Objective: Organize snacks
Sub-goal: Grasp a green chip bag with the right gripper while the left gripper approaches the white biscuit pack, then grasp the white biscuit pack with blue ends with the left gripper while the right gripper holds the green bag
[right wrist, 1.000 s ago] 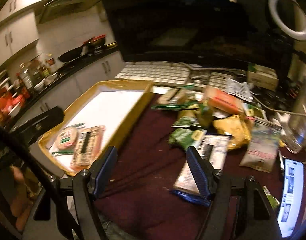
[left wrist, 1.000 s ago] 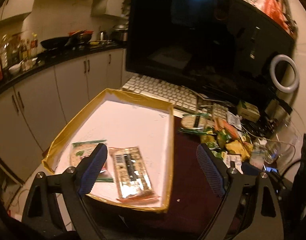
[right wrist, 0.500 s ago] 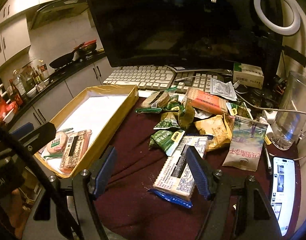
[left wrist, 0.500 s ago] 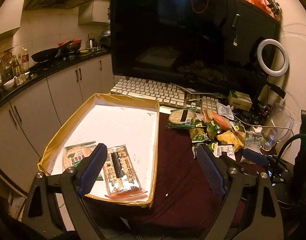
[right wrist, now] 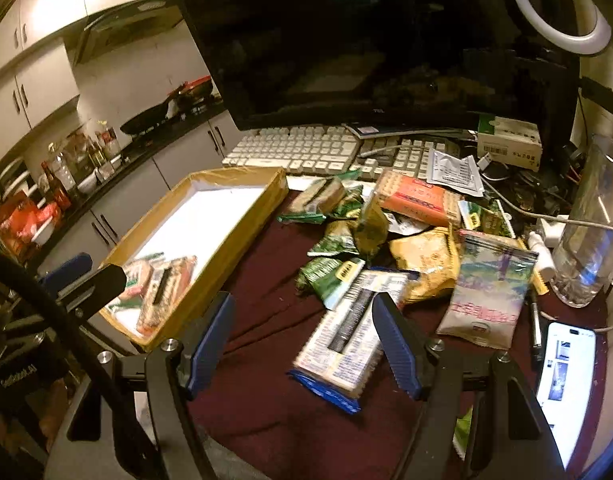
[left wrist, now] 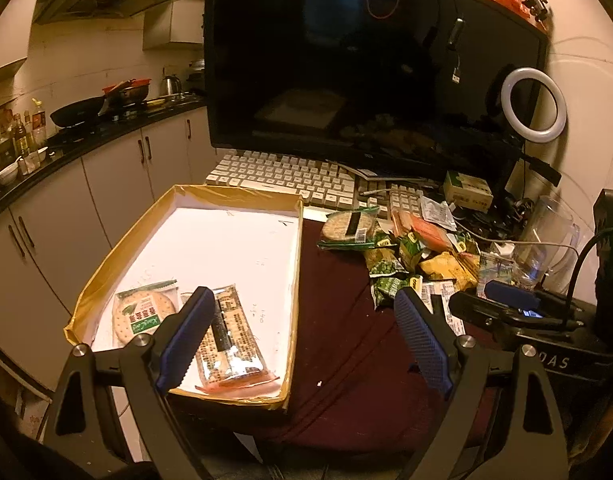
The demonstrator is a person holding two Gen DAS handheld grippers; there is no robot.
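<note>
- The table [right wrist: 266, 280], under a dark maroon cloth, carries the whole job: a shallow box [left wrist: 294, 280] with gold-brown walls and a white floor lies along its left edge, and a heap of snack packets [right wrist: 390, 236] is piled toward its back right, in front of the keyboard [right wrist: 294, 148].
- Two packets already lie in the near corner of the box: a round cracker pack [left wrist: 140, 314] and, just beside it, a long biscuit pack [left wrist: 230, 344]. The rest of the floor is bare, so I judge the sorting is barely begun.
- The step in hand looks like picking the next packet. The right gripper [right wrist: 302, 344] hangs with its jaws spread wide and empty, close above a long white cracker pack [right wrist: 346, 332] with blue ends, the nearest piece of the heap.
- The next move likely calls for lowering, closing across the pack's narrow width, then carrying it left over the box wall.
- The left gripper [left wrist: 302, 336] is also spread apart and holds nothing, near the box's near right corner.
- Only the right wrist view shows the white pack whole, plus a phone [right wrist: 562, 376] at the table's right edge; in the left view the right gripper hides most of that pack.
- Only the left wrist view shows the box floor squarely.
</note>
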